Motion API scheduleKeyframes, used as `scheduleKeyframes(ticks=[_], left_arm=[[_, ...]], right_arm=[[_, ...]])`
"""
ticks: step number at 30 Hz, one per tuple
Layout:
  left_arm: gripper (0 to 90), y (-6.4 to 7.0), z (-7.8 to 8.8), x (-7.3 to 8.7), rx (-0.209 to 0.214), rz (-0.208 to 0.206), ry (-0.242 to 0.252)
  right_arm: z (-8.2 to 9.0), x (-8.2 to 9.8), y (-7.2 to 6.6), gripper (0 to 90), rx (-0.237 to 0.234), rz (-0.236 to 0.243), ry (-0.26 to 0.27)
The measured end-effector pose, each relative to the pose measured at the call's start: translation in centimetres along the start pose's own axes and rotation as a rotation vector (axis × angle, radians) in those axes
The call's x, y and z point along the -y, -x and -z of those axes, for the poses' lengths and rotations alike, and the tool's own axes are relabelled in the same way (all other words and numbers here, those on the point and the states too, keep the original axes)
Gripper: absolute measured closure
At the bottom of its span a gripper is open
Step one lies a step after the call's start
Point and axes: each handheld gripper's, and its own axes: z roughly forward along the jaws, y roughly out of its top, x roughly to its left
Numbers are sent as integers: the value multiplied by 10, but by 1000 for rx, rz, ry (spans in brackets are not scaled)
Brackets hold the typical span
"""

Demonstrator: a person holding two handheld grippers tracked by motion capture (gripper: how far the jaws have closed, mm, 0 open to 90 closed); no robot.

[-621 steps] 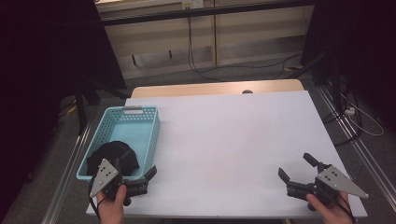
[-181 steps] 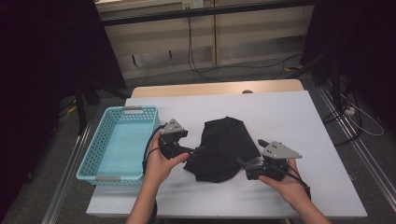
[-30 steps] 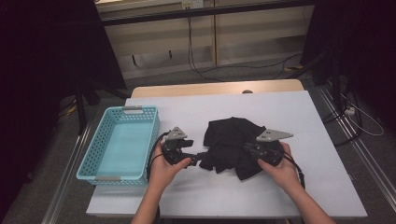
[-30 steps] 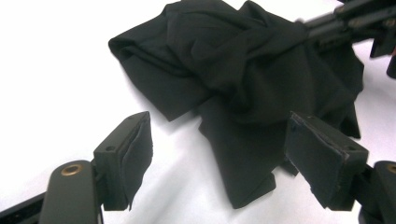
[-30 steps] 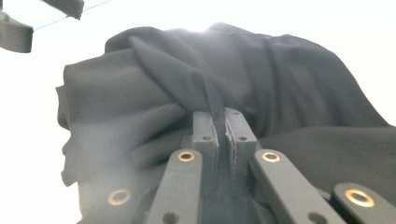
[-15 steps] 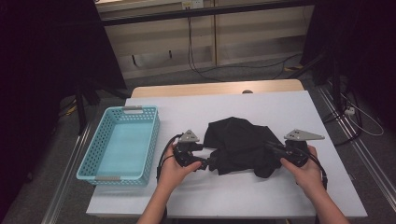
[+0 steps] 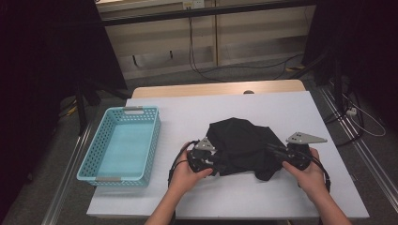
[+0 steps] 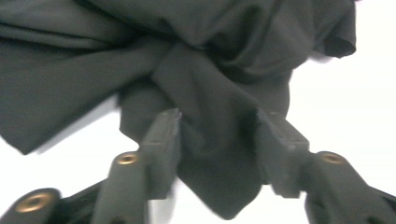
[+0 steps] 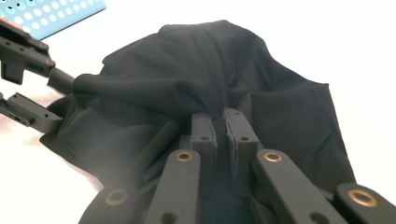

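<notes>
A crumpled black cloth (image 7: 241, 140) lies on the white table (image 7: 263, 201), right of centre. My left gripper (image 7: 217, 164) is at the cloth's near-left edge. In the left gripper view its jaws (image 8: 218, 135) have just been closing. They still stand apart, with a loose flap of the cloth (image 8: 210, 60) lying flat between them. My right gripper (image 7: 273, 151) is at the cloth's right side. In the right gripper view it (image 9: 219, 122) is shut on a gathered ridge of the cloth (image 9: 187, 70). The left gripper (image 9: 42, 95) shows there at the far left edge.
A light blue plastic basket (image 7: 110, 178) stands at the table's left side with nothing in it; its corner (image 9: 46, 14) shows in the right gripper view. Bare table lies behind and in front of the cloth. Cables run over the floor beyond the table.
The right gripper drew the cloth's edge to the right and then stopped. The left gripper moved right to the cloth's near-left flap, and its jaws narrowed around it.
</notes>
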Motion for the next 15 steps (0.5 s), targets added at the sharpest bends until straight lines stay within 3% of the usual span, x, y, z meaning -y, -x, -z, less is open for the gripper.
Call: scheduleKeyframes(ticks=[1, 2, 3, 4, 6, 10, 13, 14, 15], left_arm=[[697, 1, -1, -1, 7, -7, -6], [697, 3, -1, -2, 13, -4, -13], [831, 4, 1, -5, 8, 16, -38], [882, 4, 1, -5, 8, 16, -38], [886, 3, 4, -7, 12, 54, -42], [892, -7, 21, -10, -25, 95, -15], [893, -21, 42, -8, -52, 146, 48], [894, -29, 56, -5, -62, 177, 92], [894, -29, 56, -5, -62, 177, 92]], right_arm=[[0, 0, 0, 843, 3, -4, -4], [0, 0, 0, 843, 3, -4, -4], [0, 1, 0, 843, -1, -8, -1], [0, 1, 0, 843, -1, -8, -1], [1, 1, 0, 843, -9, -6, 5], [1, -1, 0, 843, -20, -13, 18], [3, -2, 1, 847, -26, -8, 21], [4, -4, 2, 849, -30, -13, 33], [4, -4, 2, 849, -30, -13, 33]])
